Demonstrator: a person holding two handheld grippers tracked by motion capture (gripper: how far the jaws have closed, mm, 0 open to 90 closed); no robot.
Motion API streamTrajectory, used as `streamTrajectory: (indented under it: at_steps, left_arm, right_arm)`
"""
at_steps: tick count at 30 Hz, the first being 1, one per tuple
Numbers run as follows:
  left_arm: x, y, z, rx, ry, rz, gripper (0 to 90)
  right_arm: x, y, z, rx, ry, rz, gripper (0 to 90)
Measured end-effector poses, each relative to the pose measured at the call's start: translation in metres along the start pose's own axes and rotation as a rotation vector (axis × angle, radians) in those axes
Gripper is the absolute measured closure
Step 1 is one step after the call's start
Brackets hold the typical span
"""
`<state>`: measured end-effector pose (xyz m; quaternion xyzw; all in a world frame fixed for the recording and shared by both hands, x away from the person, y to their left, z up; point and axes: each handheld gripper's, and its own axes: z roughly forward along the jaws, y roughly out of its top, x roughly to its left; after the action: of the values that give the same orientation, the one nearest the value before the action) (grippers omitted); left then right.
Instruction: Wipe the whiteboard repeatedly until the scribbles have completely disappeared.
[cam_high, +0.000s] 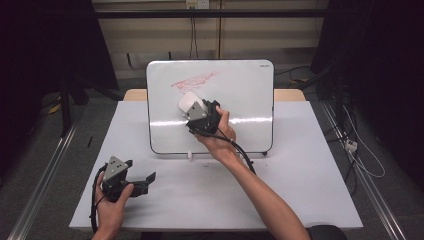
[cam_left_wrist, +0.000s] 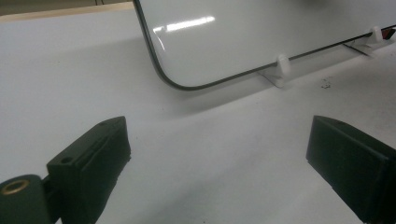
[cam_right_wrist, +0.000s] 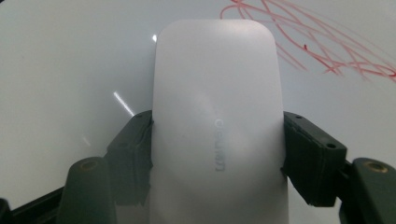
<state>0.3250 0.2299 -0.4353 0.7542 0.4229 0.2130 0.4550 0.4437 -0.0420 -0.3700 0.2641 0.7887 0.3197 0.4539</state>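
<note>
A whiteboard (cam_high: 235, 95) stands tilted on small white feet at the back of the table, with a red scribble (cam_high: 192, 81) near its top left. My right gripper (cam_high: 192, 111) is shut on a white eraser (cam_high: 189, 102), held against the board just below the scribble. In the right gripper view the eraser (cam_right_wrist: 217, 121) sits between both jaws, with the red scribble (cam_right_wrist: 322, 42) up and to the right. My left gripper (cam_high: 145, 172) rests low on the table at the front left, open, nothing between its jaws. The left gripper view shows the whiteboard's lower corner (cam_left_wrist: 173, 79).
The white table (cam_high: 300, 165) stretches wide to the right and in front of the board. White feet (cam_left_wrist: 281, 65) hold the board's bottom edge. Cables (cam_high: 357, 150) trail on the floor to the right. Dark curtains flank the scene.
</note>
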Motion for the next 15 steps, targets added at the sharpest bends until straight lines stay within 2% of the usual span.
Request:
streamTrajectory:
  at_steps: [15]
  left_arm:
    - [0.0,0.0,0.0,-0.001,-0.002,-0.002,6.1]
  right_arm:
    - [-0.006,0.016,0.008,-0.001,-0.001,0.003,31.7]
